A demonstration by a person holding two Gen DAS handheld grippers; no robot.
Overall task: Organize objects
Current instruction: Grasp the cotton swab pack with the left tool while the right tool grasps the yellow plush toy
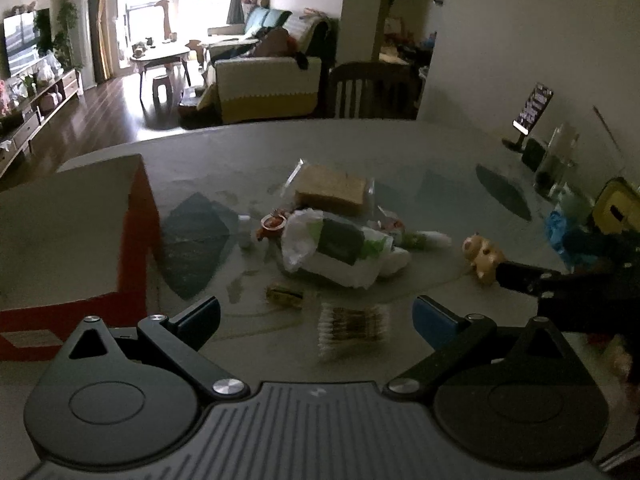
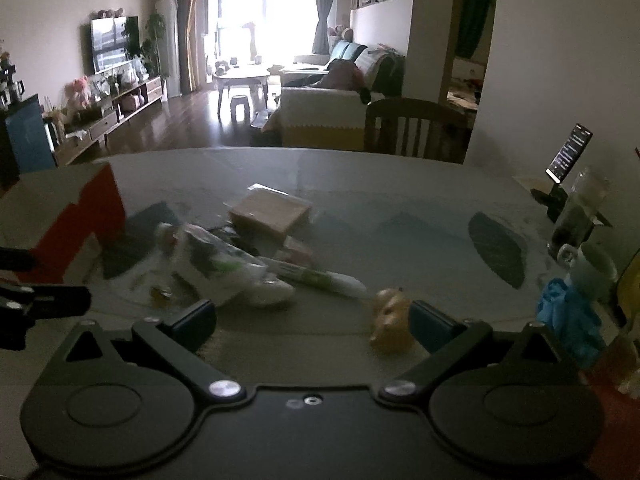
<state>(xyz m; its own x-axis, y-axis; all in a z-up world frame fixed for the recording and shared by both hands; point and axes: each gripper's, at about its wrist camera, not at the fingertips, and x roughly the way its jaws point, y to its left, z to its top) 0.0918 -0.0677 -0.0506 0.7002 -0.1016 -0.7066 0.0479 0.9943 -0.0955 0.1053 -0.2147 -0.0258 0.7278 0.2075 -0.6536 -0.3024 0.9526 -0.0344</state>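
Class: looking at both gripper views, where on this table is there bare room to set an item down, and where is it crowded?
Bare table runs along the far edge by the chair, and between the toy figure and the dark glass. The middle is crowded: wrapped sponge, white packet, cotton swabs.

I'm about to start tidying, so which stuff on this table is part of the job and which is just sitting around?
Likely for the job:
box
cotton swabs
white bag
brown packet
toy figure
small gold item

Likely just lying about:
phone on stand
glass jar
mug
chair
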